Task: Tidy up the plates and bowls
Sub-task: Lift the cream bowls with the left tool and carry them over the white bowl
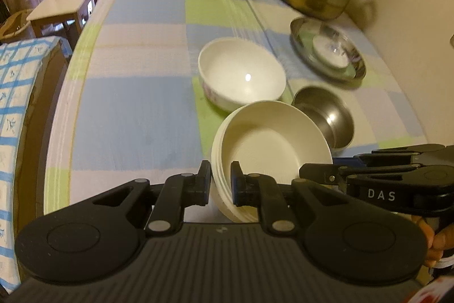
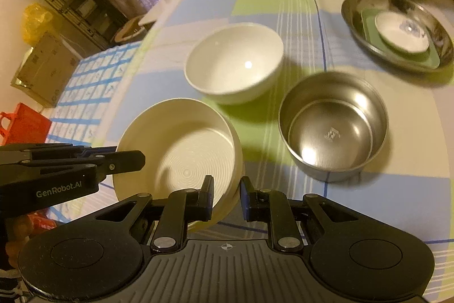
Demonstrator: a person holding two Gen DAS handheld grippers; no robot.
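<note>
Left gripper and right gripper each clamp opposite rims of the cream plate stack, likely to carry it level without slipping.

Glossy steel bowl; matt ridged cream bowls.

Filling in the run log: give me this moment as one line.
left gripper: shut on plate stack rim | right gripper: shut on opposite rim | stack: tilted | nearby: white bowl, steel bowls

Both wrist views close, angled down – sharing cream plates, table
</note>
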